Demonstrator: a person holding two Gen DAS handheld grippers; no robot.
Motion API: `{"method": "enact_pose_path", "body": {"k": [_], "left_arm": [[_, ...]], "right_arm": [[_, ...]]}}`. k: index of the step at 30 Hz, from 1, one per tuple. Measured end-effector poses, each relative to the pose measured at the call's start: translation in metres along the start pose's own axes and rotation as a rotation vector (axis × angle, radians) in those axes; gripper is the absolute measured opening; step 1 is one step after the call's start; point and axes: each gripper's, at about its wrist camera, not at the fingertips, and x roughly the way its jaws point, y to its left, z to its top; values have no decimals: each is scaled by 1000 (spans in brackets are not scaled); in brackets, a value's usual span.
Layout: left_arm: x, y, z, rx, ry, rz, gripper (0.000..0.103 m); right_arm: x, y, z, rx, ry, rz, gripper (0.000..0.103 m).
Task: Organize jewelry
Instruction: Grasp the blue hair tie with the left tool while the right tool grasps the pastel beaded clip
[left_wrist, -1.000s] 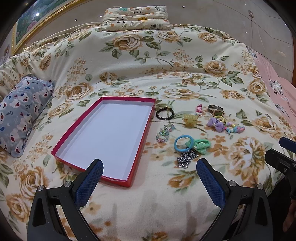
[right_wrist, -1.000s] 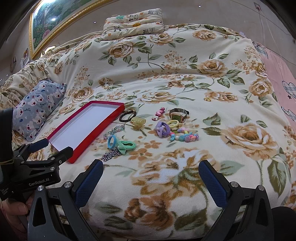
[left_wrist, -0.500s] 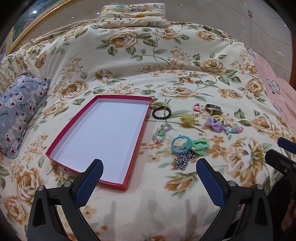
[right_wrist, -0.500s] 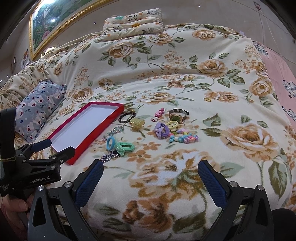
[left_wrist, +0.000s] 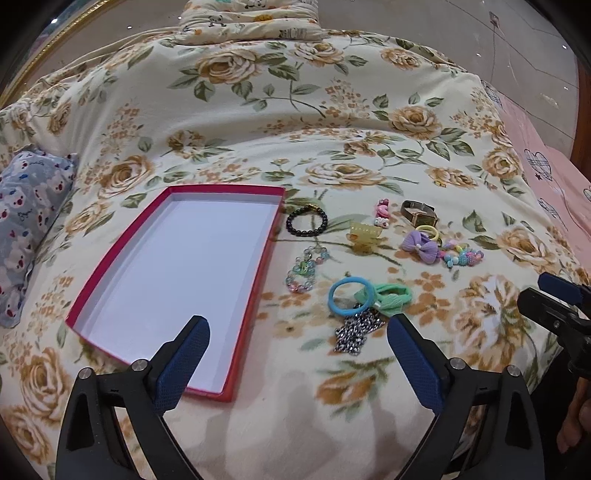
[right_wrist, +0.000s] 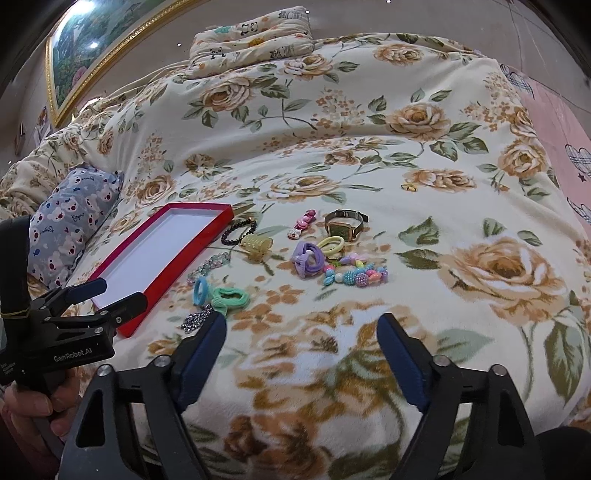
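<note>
An empty red box lid (left_wrist: 255, 266) (right_wrist: 216, 213) with a white floor lies on the floral bedspread. To its right are scattered a black bead bracelet (left_wrist: 306, 221) (right_wrist: 239, 230), a silver chain (left_wrist: 354, 332) (right_wrist: 197, 320), a blue hair ring (left_wrist: 349, 295), a green scrunchie (right_wrist: 231, 297), a yellow claw clip (left_wrist: 364, 236), a watch (right_wrist: 345, 225) and a purple bow (left_wrist: 419, 245). My left gripper (left_wrist: 297, 339) hovers over the lid's near right corner, jaws closing, nothing between them. My right gripper (right_wrist: 301, 338) hangs over bare bedspread nearer than the jewelry, jaws closing on nothing.
A grey patterned pillow (left_wrist: 26, 221) lies left of the lid. A panda-print cushion (right_wrist: 251, 37) sits at the far end of the bed. A pink sheet (left_wrist: 554, 184) borders the right side. A small gold ring (right_wrist: 409, 187) lies apart, beyond the watch.
Both grippers have moved forward toward the jewelry. The right gripper's fingers have drawn visibly closer together; the left's only slightly.
</note>
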Motion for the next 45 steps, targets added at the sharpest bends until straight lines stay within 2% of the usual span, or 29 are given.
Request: {"method": "enact_pose_path", "body": {"k": [7,25,27,29,30,31,34,35,36,37,38,45], "left_arm": [[22,-5,12,23,21,0,88],[95,-7,39,122,161,-38,65],[102,-7,40,128,175,-50,58],[109,-8,41,130,191,-68,43],[113,-8,40,128,203,-83,30],[117,-7,40,121,217,-102,22],[122,-2,41,105,226,-135,9],[122,0,42,102,223,-139,7],[121,2,43,97,219,-144,5],[120,3,43,91,215,-147,4],[119,4,44,85,211,-150,4],[101,16,47,31,180,-179,3]], "right_arm": [[15,-11,5,21,26,0,79],[66,-40,30,47,122,-50,71],[75,-42,32,45,136,-55,68],[84,-44,34,48,151,-60,62],[90,-46,34,51,163,-64,60],[96,-48,34,54,179,-69,55],[108,-53,30,61,210,-79,35],[108,-53,29,60,205,-84,26],[105,-55,30,64,199,-83,21],[104,-56,30,71,195,-77,20],[103,-57,31,78,189,-71,13],[87,-51,38,90,149,-32,13]]}}
